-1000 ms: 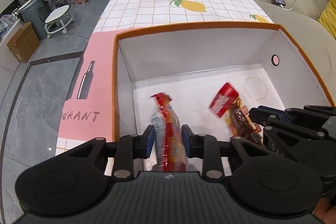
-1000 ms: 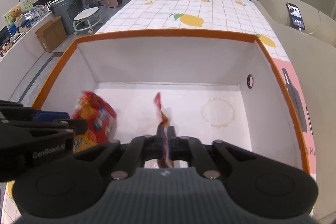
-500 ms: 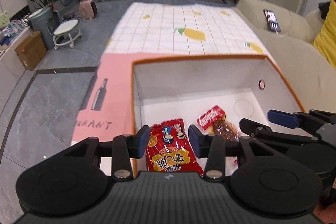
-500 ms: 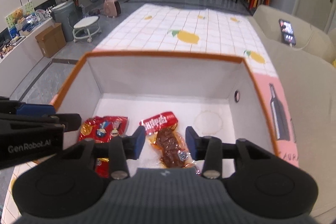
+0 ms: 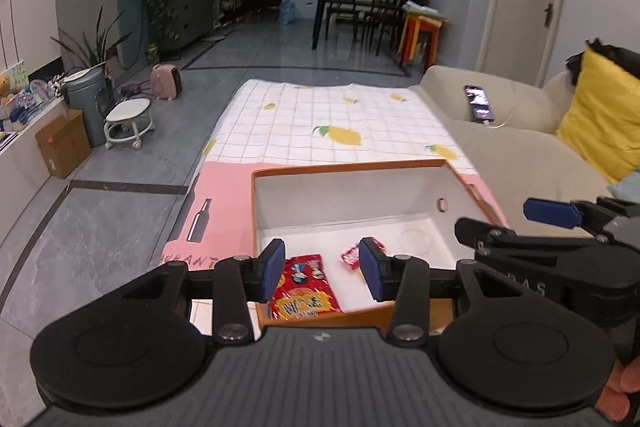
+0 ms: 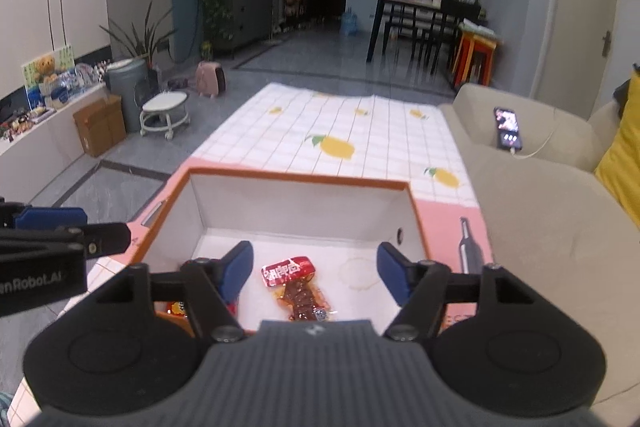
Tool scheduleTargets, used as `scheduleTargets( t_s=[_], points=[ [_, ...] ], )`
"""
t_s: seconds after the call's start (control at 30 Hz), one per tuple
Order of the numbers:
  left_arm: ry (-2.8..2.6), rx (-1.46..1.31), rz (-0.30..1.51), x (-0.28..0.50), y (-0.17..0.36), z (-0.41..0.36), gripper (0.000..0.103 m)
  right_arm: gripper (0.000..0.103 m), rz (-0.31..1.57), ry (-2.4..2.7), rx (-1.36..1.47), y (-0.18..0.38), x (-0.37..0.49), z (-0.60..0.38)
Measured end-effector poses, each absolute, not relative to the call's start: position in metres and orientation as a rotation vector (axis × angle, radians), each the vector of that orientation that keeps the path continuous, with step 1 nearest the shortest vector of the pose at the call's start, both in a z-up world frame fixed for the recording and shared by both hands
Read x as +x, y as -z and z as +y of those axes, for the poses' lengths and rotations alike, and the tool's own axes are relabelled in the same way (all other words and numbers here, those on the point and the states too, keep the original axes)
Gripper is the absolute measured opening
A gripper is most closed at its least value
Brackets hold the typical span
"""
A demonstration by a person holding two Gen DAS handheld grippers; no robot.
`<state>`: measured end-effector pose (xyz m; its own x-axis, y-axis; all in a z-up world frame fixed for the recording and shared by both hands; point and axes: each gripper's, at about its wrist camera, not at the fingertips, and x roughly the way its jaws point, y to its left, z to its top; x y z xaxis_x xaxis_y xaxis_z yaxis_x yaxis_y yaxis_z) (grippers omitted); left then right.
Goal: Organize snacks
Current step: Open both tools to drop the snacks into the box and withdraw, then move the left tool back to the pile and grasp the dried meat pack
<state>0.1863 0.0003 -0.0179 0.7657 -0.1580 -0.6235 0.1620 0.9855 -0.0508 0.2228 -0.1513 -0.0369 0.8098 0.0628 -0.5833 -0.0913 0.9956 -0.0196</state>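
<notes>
An orange-rimmed white box [image 5: 344, 169] stands on the table; it also shows in the right wrist view [image 6: 296, 182]. A red chip bag [image 5: 304, 293] lies flat on its floor at the near left. A red-topped brown snack packet [image 6: 298, 289] lies beside it; its red end shows in the left wrist view [image 5: 354, 257]. My left gripper [image 5: 322, 271] is open and empty, above the box's near edge. My right gripper [image 6: 316, 271] is open and empty, above the same edge, to the right of the left one.
The table carries a pink and lemon-check cloth [image 5: 320, 119]. A beige sofa [image 5: 512, 131] with a phone [image 5: 478, 103] and a yellow cushion [image 5: 600, 119] runs along the right. A stool [image 5: 128, 121], bin and cardboard box stand on the floor at left.
Both grippers opened and let their snacks go into the box, then drew back and up. The chip bag and the brown packet now lie flat on the box floor.
</notes>
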Motion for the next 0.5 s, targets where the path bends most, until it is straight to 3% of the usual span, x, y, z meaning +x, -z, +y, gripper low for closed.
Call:
scheduleTargets(
  t_s=[0.5],
  points=[
    [0.218, 0.036, 0.659, 0.102, 0.026, -0.003, 0.053, 0.078, 0.555, -0.052, -0.055, 0.026, 0.106, -0.156]
  ],
)
